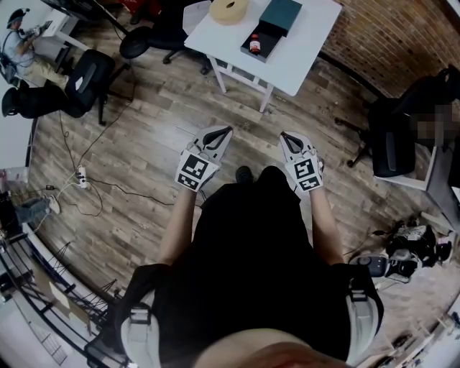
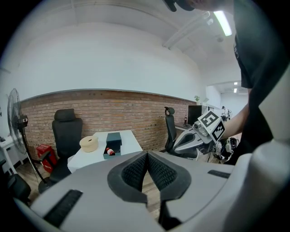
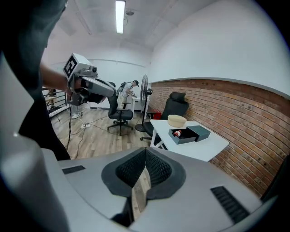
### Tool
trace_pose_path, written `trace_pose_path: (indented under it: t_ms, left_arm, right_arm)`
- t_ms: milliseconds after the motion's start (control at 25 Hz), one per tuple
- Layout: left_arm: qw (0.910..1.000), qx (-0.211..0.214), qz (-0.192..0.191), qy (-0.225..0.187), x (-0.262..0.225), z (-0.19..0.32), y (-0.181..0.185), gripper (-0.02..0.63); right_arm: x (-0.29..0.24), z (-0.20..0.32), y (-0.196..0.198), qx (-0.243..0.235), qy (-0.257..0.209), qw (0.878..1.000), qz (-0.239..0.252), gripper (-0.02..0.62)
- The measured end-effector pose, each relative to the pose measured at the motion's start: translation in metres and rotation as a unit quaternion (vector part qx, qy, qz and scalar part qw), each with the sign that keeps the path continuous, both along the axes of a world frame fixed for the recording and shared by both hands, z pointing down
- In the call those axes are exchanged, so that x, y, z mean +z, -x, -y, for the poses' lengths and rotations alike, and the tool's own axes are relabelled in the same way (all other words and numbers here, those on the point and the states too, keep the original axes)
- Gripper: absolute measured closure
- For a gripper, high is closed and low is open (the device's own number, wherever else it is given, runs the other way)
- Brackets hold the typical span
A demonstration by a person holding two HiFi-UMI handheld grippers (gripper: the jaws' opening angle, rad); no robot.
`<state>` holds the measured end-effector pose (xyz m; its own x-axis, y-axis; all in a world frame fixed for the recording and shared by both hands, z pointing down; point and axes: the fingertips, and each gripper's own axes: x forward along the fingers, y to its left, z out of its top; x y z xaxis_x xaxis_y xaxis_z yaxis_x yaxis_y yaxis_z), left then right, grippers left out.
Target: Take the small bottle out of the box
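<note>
Fingers, left gripper (image 2: 147, 156): closed, the tips are seen pressed together with nothing between them.
Fingers, right gripper (image 3: 146, 154): likewise closed and empty; only floor is seen through the slit below the tips.
Small bottle (image 1: 254, 44): laid on its side in the open box (image 1: 267, 50), red part towards the white table's (image 1: 305, 54) edge.
Box surroundings: a dark lid (image 1: 281, 14) is set against the box's far end, and a beige round object (image 1: 228, 9) is placed just beside it.
Bottle relative to fingers: well apart. Both grippers are held low in front of the person, and bare floor is seen between them and the table. Neither is touching bottle or box.
Risk, closed jaws: if the box is reached with the tips shut, the bottle would probably be pushed or rolled, not straddled.
Risk, tight recess: little room is judged to be left beside the bottle, so a box wall could be caught by a finger and the box lifted too.
Risk, light box: it may be slid across the table if left unsteadied.
</note>
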<state>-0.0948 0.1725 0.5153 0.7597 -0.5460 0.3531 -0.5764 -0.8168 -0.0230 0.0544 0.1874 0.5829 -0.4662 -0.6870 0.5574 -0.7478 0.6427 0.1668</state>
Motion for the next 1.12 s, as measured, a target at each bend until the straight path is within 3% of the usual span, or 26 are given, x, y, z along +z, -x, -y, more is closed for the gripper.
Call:
trace_pose_path:
  t_ms: [520,1120]
  left_arm:
    - [0.9999,-0.012,0.004,-0.001,-0.001,0.021,0.012,0.586]
    - [0.9993,-0.036,0.012,0.004,-0.006,0.092,0.010,0.586]
  right_arm:
    - [0.005,0.024,0.007,-0.008,0.005,1.000,0.001,0.597]
    - [0.000,0.109,0.008,-0.040,0.008,0.999,0.003,0.597]
